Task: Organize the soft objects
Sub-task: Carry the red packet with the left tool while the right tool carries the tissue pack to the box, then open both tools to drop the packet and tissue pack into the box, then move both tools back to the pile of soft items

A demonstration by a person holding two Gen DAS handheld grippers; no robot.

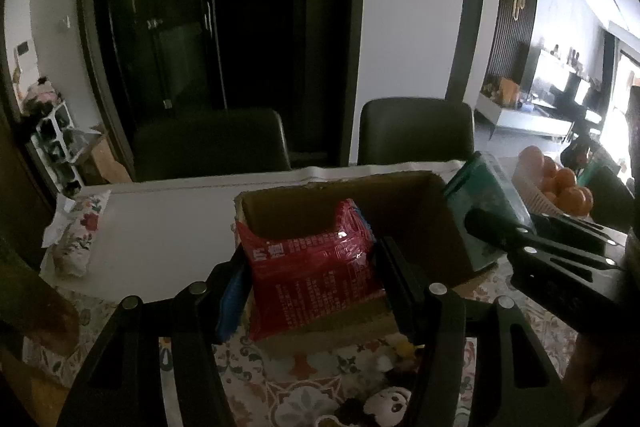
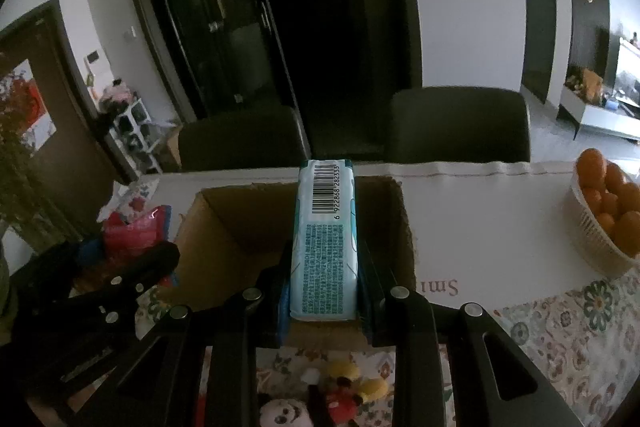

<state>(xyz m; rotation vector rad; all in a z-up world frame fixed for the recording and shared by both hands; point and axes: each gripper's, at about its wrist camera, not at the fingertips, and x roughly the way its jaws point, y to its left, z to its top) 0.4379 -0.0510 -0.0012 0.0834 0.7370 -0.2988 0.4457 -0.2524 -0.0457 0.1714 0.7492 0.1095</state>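
My left gripper (image 1: 310,263) is shut on a red soft pack (image 1: 316,267) with white print, held over the near left part of an open cardboard box (image 1: 400,203). My right gripper (image 2: 324,267) is shut on a pale blue tissue pack (image 2: 326,239) with a barcode, held above the near side of the same box (image 2: 224,227). In the left wrist view the tissue pack (image 1: 480,199) and right gripper show at the box's right edge. In the right wrist view the red pack (image 2: 132,227) shows at the left. Plush toys (image 2: 336,395) lie below, near the front.
A basket of oranges (image 2: 608,215) stands at the right of the table. A floral cloth roll (image 1: 80,235) lies at the left. Two dark chairs (image 2: 456,123) stand behind the table. A patterned cloth (image 2: 560,323) covers the near part.
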